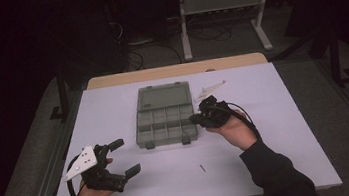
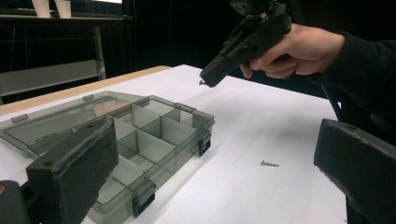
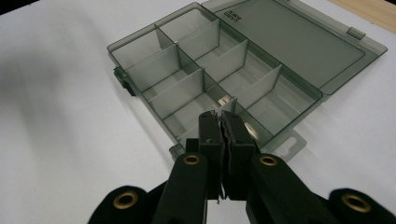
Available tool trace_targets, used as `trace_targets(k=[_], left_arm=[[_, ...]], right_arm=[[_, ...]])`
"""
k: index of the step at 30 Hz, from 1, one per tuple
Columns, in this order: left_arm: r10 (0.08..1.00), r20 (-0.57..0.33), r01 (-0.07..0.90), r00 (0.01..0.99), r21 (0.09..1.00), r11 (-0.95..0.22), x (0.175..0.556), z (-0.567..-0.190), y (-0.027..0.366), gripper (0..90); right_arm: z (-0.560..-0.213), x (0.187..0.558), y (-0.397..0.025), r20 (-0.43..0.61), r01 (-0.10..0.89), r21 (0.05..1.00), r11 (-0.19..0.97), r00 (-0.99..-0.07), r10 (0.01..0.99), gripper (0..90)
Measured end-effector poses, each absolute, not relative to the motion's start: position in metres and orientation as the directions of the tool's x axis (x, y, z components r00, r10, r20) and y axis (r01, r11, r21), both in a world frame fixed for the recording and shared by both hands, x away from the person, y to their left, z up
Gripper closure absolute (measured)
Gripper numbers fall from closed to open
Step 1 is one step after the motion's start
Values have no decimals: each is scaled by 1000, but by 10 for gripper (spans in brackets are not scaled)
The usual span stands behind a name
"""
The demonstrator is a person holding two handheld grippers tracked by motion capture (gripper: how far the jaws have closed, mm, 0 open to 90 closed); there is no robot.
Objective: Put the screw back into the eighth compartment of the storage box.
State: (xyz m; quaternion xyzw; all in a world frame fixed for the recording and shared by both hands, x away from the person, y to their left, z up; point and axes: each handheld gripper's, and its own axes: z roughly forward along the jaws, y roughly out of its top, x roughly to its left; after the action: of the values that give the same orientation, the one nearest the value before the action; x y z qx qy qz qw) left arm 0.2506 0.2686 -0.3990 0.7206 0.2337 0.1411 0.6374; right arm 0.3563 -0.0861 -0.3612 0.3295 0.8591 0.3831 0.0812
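Note:
An open grey clear-plastic compartment box (image 1: pixel 167 142) lies mid-table, lid (image 3: pixel 289 42) folded flat behind it, its compartments looking bare. My right gripper (image 1: pixel 195 119) hovers just over the box's right-hand side, jaws shut on a small screw (image 2: pixel 201 83) that pokes from the tips; in its own view the right gripper (image 3: pixel 221 116) points down at the near compartments. My left gripper (image 1: pixel 127 157) rests low at the table's front left, open, with nothing between the left gripper's pads (image 2: pixel 74 163). A loose screw (image 1: pixel 202 167) lies on the white table in front of the box.
The white table top (image 1: pixel 267 132) has wide bare room left, right and in front of the box. A wooden strip (image 1: pixel 174 71) runs along the far edge. Beyond it are a dark floor, cables and a metal table frame (image 1: pixel 223 16).

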Motion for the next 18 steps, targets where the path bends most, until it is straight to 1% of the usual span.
trace_targets(k=[11,18], left_arm=[[517,-98,161,850,984,-77,250,-399,270,0],[517,-97,160,851,984,-78,250,-399,270,0]], right_arm=[[-384,380,-68,113,536,667,518,-760,640,871],[-392,384,-63,115,550,643,533,-758,642,870]])
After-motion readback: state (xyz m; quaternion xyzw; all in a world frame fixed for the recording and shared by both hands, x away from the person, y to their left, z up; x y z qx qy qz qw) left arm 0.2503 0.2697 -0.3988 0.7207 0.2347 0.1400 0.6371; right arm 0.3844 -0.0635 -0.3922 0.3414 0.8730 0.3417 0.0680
